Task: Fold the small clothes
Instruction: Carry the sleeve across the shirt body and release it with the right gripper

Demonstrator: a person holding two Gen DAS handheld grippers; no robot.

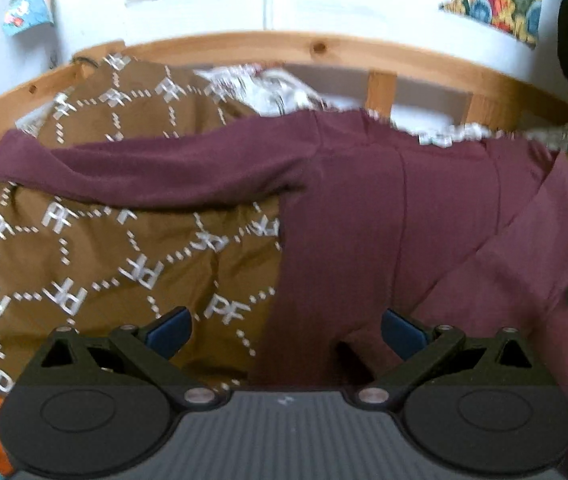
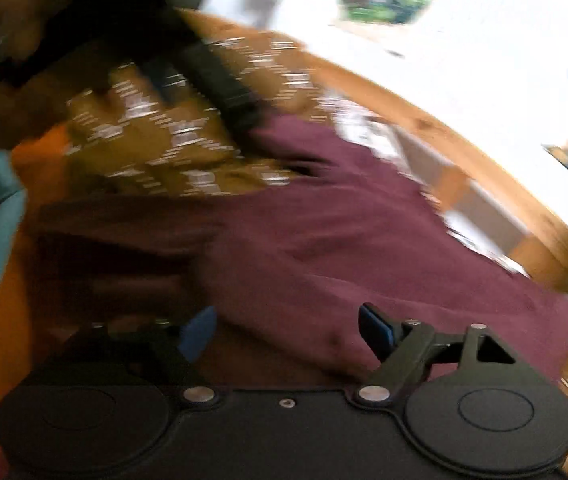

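On the bed, a maroon long-sleeved top [image 1: 404,208] lies spread over the brown patterned bedcover [image 1: 95,264], one sleeve [image 1: 131,172] stretched out left of the top's body, the wooden headboard [image 1: 243,46] beyond it. The left gripper [image 1: 286,332] hovers at the top's near hem, jaws released and holding nothing. Right of it, the right gripper [image 2: 288,330] sits low over the same cloth, jaws spread, with fabric between them but not pinched; this view is heavily blurred. To fold well, each gripper should probably pinch a single layer at a corner and carry both across evenly. No containers are visible.
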